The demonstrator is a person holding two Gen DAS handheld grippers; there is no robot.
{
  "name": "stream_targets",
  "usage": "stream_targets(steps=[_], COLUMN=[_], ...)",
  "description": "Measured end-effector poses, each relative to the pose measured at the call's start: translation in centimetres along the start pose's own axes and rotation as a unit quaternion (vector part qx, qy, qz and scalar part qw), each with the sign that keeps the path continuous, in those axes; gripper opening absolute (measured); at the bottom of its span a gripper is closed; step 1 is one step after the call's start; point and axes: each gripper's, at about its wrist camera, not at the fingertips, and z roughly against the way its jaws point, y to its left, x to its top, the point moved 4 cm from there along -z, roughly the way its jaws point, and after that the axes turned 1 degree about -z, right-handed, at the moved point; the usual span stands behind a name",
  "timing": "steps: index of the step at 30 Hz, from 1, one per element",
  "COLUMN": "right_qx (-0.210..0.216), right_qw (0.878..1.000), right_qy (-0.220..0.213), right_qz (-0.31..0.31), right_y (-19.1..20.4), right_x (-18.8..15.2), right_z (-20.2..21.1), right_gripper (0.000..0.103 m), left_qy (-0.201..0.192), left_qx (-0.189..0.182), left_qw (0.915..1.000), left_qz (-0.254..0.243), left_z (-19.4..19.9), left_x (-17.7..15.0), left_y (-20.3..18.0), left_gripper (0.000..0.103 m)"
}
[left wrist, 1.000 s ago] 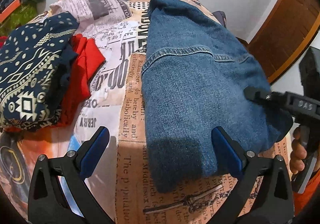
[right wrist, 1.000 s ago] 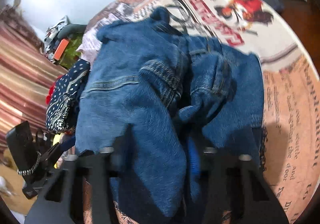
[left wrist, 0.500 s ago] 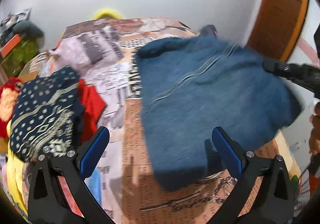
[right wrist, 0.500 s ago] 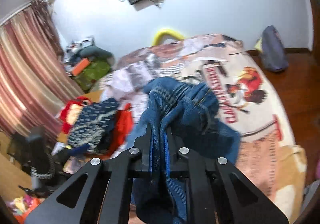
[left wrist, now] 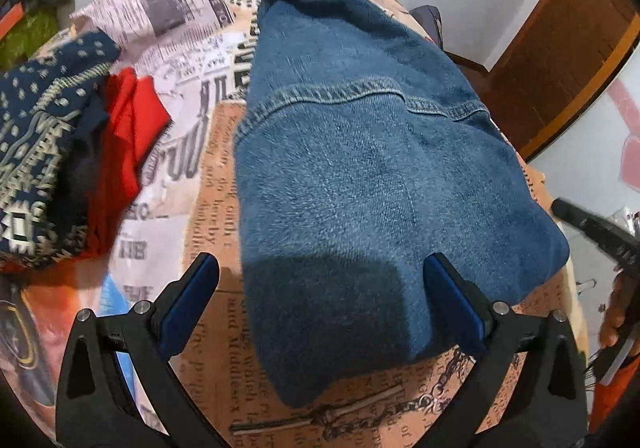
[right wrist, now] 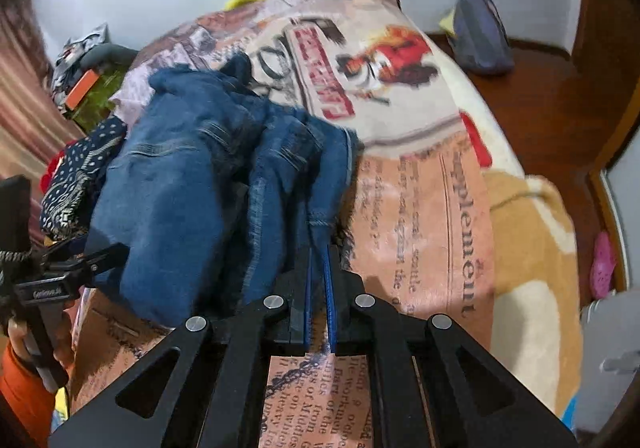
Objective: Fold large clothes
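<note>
Right now the right gripper is pressed almost fully together; its jaws have just been closing, and a thin edge of the jeans runs down between the blue pads, which appear to pinch that strip of denim at their tips. Its black frame fills the lower part of the right wrist view, pointing down and forward over the bed.

From that pinched edge the jeans spread up and to the left, bunched in thick folds with the stitched seams and a pocket edge showing. The bulk of the cloth lies left of the right gripper, resting on the newspaper-print bedspread.

Meanwhile the left gripper is spread wide, with nothing pressed between its blue pads. In the left wrist view the folded jeans lie ahead of it: the right pad sits over the near part of the denim, while the left pad hangs over bare bedspread just beside the cloth's left edge. Whether either pad touches the fabric cannot be told.

Seen from there, the jeans form a long block whose long axis runs away from the gripper, from the near rounded end up toward the far end near the wall, with a curved stitched seam crossing it.

To the left, apart from the jeans, lie a patterned navy garment and a red cloth touching it.
</note>
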Motion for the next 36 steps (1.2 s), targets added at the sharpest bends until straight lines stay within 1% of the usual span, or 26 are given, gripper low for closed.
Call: stream_targets(steps=[1, 2, 3, 4, 5, 6, 8, 10, 12, 13, 14, 15, 16, 18, 19, 20, 21, 23, 26, 27, 28, 29, 30, 32, 34, 36], right_qx=[0.003, 0.007, 0.013, 0.015, 0.014, 0.015, 0.031, 0.045, 0.052, 0.052, 0.054, 0.055, 0.051, 0.039, 0.044, 0.064, 0.075, 0.095, 0.123, 0.120, 0.115, 0.120, 0.130, 0.164, 0.173, 0.173], right_qw=[1.000, 1.000, 1.000, 0.999, 0.999, 0.998, 0.997, 0.997, 0.997, 0.998, 0.998, 0.998, 0.998, 0.997, 0.996, 0.994, 0.993, 0.990, 0.986, 0.986, 0.987, 0.986, 0.983, 0.974, 0.972, 0.972], right_qy=[-0.009, -0.016, -0.023, -0.029, -0.038, -0.048, -0.052, -0.042, -0.024, -0.010, 0.002, 0.008, 0.016, 0.034, 0.041, 0.051, 0.055, 0.058, 0.064, 0.061, 0.059, 0.064, 0.070, 0.084, 0.082, 0.081], right_qz=[0.001, -0.003, -0.011, -0.020, -0.032, -0.042, -0.049, -0.050, -0.046, -0.043, -0.042, -0.041, -0.042, -0.052, -0.058, -0.070, -0.078, -0.087, -0.093, -0.096, -0.097, -0.099, -0.106, -0.133, -0.137, -0.134], right_y=[0.2, 0.4, 0.7, 1.0, 1.2, 1.6, 2.5, 3.4, 4.2, 4.5, 4.6, 4.5, 4.2, 3.2, 2.6, 1.8, 1.3, 0.5, -0.3, -0.5, -0.5, -0.6, -0.7, -1.1, -1.2, -1.1], right_x=[0.3, 0.5, 0.9, 1.2, 1.4, 1.6, 2.0, 2.2, 2.1, 1.9, 1.7, 1.5, 1.2, 0.9, 0.7, 0.5, 0.4, 0.3, 0.7, 0.9, 1.2, 1.4, 1.4, 1.4, 1.3, 1.2], right_z=[0.7, 0.9, 1.2, 1.4, 1.8, 2.0, 2.0, 1.0, -0.5, -1.5, -2.4, -2.9, -3.9, -5.3, -5.8, -6.5, -6.8, -7.5, -8.6, -8.7, -9.0, -9.7, -10.2, -11.3, -11.3, -11.1], right_gripper=[0.011, 0.022, 0.042, 0.054, 0.071, 0.075, 0.075, 0.075, 0.075, 0.075, 0.075, 0.075, 0.075, 0.075, 0.075, 0.079, 0.085, 0.087, 0.091, 0.096, 0.097, 0.097, 0.098, 0.100, 0.100, 0.099], left_qy=[-0.008, -0.021, -0.033, -0.040, -0.046, -0.050, -0.052, -0.048, -0.035, -0.026, -0.014, 0.000, 0.013, 0.036, 0.041, 0.047, 0.054, 0.062, 0.069, 0.071, 0.071, 0.071, 0.072, 0.077, 0.081, 0.083], left_qx=[0.009, 0.023, 0.035, 0.043, 0.051, 0.057, 0.058, 0.045, 0.016, -0.002, -0.030, -0.058, -0.074, -0.088, -0.097, -0.115, -0.131, -0.154, -0.173, -0.180, -0.185, -0.189, -0.191, -0.199, -0.198, -0.192], left_qw=[0.9999, 0.9992, 0.9982, 0.9972, 0.9962, 0.9955, 0.9955, 0.9968, 0.9989, 0.9995, 0.9994, 0.9983, 0.9971, 0.9953, 0.9942, 0.9919, 0.9894, 0.9851, 0.9814, 0.9800, 0.9791, 0.9782, 0.9775, 0.9748, 0.9742, 0.9760], left_qz=[-0.012, -0.026, -0.037, -0.045, -0.053, -0.056, -0.053, -0.045, -0.025, -0.016, -0.006, 0.004, 0.010, 0.017, 0.020, 0.027, 0.034, 0.043, 0.046, 0.047, 0.047, 0.049, 0.053, 0.066, 0.071, 0.061], left_z=[0.6, 1.4, 2.0, 2.6, 3.1, 3.5, 3.9, 4.0, 3.5, 3.2, 2.6, 1.8, 1.0, -0.9, -1.5, -2.1, -2.6, -3.4, -4.5, -4.7, -4.9, -5.0, -5.2, -5.9, -6.7, -7.3], left_x=[0.0, -0.1, -0.1, -0.2, -0.1, -0.1, 0.2, 0.5, 0.9, 1.0, 1.1, 1.1, 1.3, 1.5, 1.7, 1.9, 2.1, 2.5, 3.1, 3.2, 3.4, 3.8, 4.1, 4.6, 5.1, 5.6], left_y=[-0.1, -0.1, 0.0, 0.1, 0.2, 0.5, 1.3, 2.4, 3.3, 3.4, 3.6, 3.6, 3.5, 3.4, 3.4, 3.4, 3.3, 3.3, 3.3, 3.2, 3.2, 3.1, 3.1, 3.2, 3.2, 2.3], left_gripper=[0.103, 0.103, 0.103, 0.103, 0.103, 0.103, 0.103, 0.103, 0.103, 0.103, 0.103, 0.103, 0.103, 0.103, 0.103, 0.103, 0.103, 0.103, 0.103, 0.103, 0.103, 0.103, 0.103, 0.103, 0.103, 0.103])
